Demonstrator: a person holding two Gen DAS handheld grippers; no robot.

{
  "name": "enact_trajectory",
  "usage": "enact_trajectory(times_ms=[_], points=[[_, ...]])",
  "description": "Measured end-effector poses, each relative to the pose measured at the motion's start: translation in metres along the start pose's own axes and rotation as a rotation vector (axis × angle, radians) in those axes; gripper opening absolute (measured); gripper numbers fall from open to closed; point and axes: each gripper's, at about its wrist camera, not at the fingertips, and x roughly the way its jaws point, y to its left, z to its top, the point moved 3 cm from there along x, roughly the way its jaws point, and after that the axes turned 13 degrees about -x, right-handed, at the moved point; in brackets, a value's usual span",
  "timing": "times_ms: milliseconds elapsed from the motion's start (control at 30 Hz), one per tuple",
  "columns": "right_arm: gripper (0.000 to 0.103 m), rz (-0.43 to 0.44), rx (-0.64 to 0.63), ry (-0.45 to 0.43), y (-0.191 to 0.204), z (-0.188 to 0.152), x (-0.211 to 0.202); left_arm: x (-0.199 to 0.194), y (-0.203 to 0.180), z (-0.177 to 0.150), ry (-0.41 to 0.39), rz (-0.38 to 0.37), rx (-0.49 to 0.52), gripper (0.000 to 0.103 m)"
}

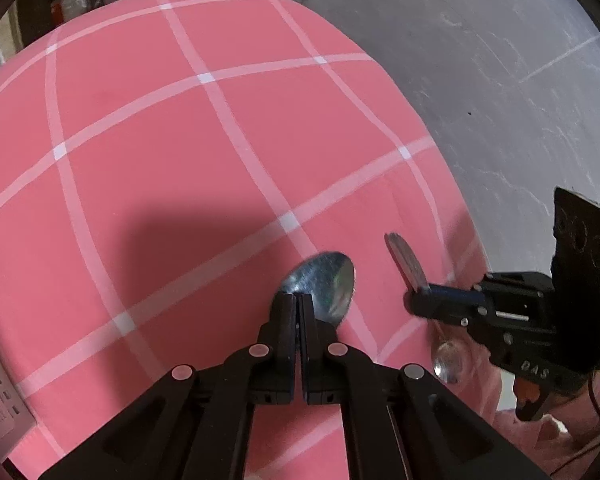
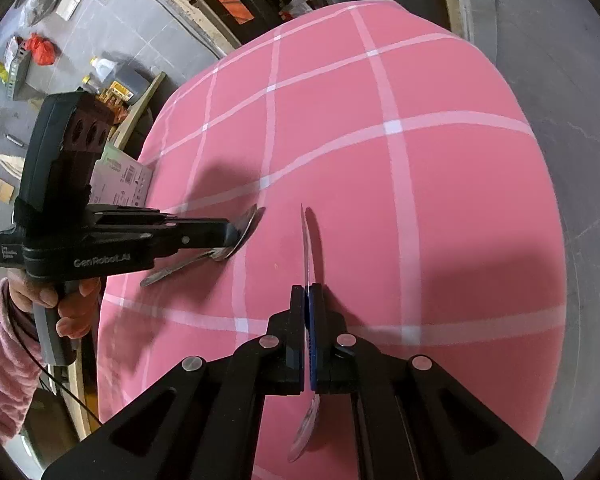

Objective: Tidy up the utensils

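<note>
Left gripper pinches the big spoon at its neck, right gripper pinches the small spoon mid-handle; I lift both level and slowly over the pink cloth.

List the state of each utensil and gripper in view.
Left gripper: shut on big spoon.
Big spoon: gripped near its bowl, over the cloth.
Right gripper: shut on small spoon.
Small spoon: held edge-up, bowl toward the camera.
</note>
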Motion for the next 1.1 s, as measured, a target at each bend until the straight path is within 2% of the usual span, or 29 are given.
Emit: enact_trajectory(times_ms=[167, 333, 367, 467, 600, 667, 733, 767, 1100], points=[[0.001, -0.004, 0.012, -0.007, 0.001, -0.001, 0.001, -0.002, -0.007, -0.002, 0.007, 0.001, 0.037, 0.011], [0.001, 0.007, 0.035, -0.011, 0.001, -0.004, 0.002, 0.003, -0.023, -0.001, -0.012, 0.051, 0.099, 0.036], [0.001, 0.008, 0.038, -0.012, 0.001, -0.004, 0.002, 0.004, -0.025, 0.000, -0.014, 0.066, 0.108, 0.037], [0.001, 0.006, 0.046, -0.017, 0.002, -0.006, 0.002, 0.011, -0.029, 0.001, -0.010, 0.090, 0.125, 0.037], [0.001, 0.003, 0.059, -0.024, 0.002, -0.007, 0.003, 0.015, -0.034, 0.008, -0.017, 0.081, 0.114, 0.036], [0.001, 0.005, 0.067, -0.029, 0.003, -0.007, 0.004, 0.011, -0.030, 0.009, -0.020, 0.087, 0.119, 0.033], [0.001, 0.009, 0.068, -0.031, 0.004, -0.004, 0.007, 0.011, -0.032, 0.009, -0.012, 0.080, 0.123, 0.025], [0.001, 0.013, 0.065, -0.028, 0.004, -0.002, 0.008, 0.012, -0.037, 0.011, -0.011, 0.083, 0.127, 0.025], [0.001, 0.021, 0.069, -0.015, 0.011, 0.010, 0.018, 0.002, -0.053, 0.016, -0.069, 0.182, 0.230, 0.005]])
